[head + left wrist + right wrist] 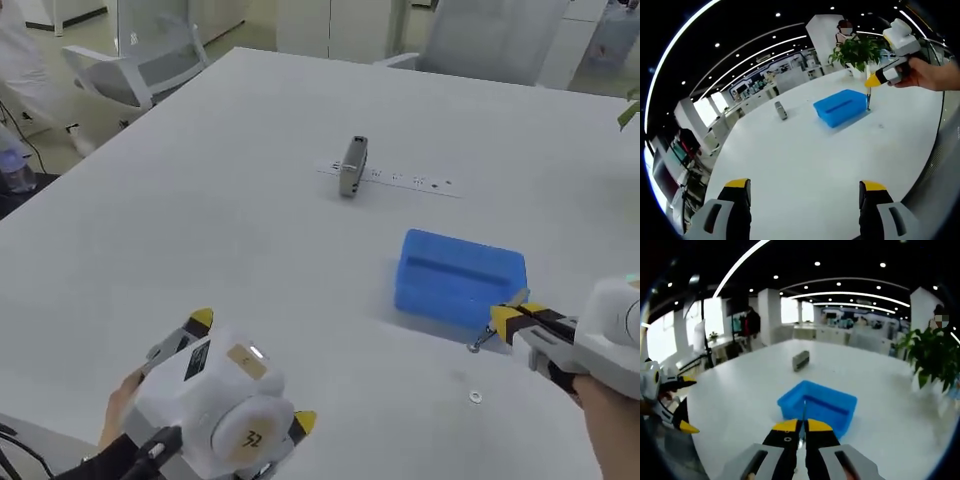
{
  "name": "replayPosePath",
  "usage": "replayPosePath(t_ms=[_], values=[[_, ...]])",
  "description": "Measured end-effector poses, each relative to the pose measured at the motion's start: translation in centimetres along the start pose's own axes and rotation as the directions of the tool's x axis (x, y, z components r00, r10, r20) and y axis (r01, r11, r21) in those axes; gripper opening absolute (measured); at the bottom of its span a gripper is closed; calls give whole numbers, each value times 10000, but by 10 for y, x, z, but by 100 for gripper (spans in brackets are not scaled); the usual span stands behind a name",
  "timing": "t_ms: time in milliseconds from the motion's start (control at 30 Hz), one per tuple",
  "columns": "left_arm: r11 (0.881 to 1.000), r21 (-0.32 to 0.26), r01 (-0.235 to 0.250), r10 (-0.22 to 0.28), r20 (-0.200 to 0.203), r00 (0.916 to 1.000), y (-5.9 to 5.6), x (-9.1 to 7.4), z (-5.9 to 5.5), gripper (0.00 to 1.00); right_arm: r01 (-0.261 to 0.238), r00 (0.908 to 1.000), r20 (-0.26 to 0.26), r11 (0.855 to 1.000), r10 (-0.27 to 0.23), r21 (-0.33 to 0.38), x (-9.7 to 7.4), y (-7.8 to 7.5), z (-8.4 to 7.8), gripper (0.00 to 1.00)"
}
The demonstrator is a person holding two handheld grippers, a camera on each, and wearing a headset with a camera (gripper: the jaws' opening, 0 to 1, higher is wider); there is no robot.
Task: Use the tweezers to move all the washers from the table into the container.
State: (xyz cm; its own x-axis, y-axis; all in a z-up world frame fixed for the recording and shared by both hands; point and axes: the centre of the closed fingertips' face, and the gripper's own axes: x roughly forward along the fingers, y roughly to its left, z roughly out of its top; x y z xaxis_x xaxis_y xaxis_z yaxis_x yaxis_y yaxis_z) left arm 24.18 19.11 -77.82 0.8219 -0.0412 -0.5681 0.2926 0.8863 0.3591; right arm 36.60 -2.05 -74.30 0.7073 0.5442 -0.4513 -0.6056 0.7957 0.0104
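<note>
Right tool (pixel 508 322) pressed together on tweezers (pixel 484 338), seen at 4 o'clock in the head view. Tweezers are pointed down toward 8 o'clock, tip just off the near-right corner of the blue container (pixel 460 272); contact between tip and bench (pixel 250 200) can't be told. Whether anything is pinched in the tip can't be told either: too small. In the right gripper view the tweezers are seen running out from between the closed jaws toward 12 o'clock, container straight ahead, open side up; contents can't be made out.

One washer (pixel 475 397) is seen lying flat on the bench at 6 o'clock from the tweezers tip, near it and apart from the container.

Left tool (pixel 252 370) is spread, held low at 7 o'clock in the head view, well apart from the container. In the left gripper view bare bench is seen between its yellow-tipped jaws; container is seen at 1 o'clock, right tool above the container's right-hand corner at 2 o'clock.

A grey block (pixel 352 165) is stood on a white strip (pixel 405 181) at 11 o'clock from the container, well apart from it. Chairs (pixel 140 70) are parked at the far bench edge, 10 o'clock in the head view. A plant (pixel 930 357) is seen at 3 o'clock in the right gripper view.
</note>
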Motion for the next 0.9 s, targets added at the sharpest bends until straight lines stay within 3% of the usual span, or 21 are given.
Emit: replayPosePath(t_ms=[467,900], values=[[9999,-76,-68,69,137,9999,2,-1,2,93,129,9981,611,9995,-112,-282,-11,3,39,0],[10000,-86,34,-34,30,10000,1,0,0,92,-2,9968,798,9996,24,-284,-10,6,54,0]])
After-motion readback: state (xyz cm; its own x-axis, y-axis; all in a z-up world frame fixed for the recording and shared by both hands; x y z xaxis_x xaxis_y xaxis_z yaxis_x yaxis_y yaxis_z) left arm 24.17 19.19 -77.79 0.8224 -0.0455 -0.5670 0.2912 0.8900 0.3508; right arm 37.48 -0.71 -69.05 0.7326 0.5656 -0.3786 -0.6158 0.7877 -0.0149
